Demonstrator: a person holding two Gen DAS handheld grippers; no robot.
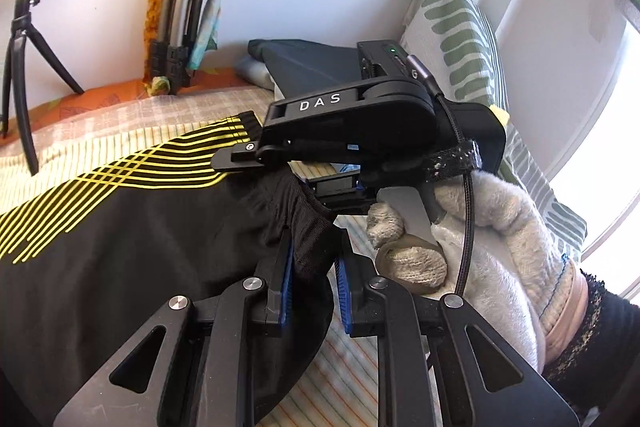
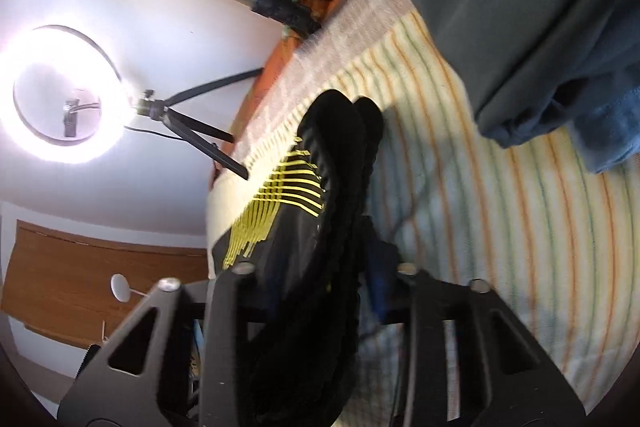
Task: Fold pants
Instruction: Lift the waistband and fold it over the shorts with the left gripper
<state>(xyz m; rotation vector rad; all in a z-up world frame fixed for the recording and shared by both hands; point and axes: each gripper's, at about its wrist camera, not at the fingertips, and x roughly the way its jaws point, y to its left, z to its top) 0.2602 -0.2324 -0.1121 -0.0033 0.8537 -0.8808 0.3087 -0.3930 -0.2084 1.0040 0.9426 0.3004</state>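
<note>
Striped bedsheet (image 1: 320,379) underneath, lit from a window. Nearest, left gripper (image 1: 314,263) clamped on the waistband of black pants (image 1: 120,227) with yellow stripes, lifted off the sheet. Just beyond, right gripper (image 1: 236,163) in a gloved hand (image 1: 480,227), pinching the same waistband. Farther back, folded dark clothes (image 1: 304,67), leaf-print pillow (image 1: 452,23), tripod (image 1: 20,59).

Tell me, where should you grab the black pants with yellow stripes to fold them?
By the ribbed waistband, I'd say. It is the thick, bunched edge, so it will not slip. Come in from the open end of the pants, level with the bed. The left gripper already pinches there.
</note>
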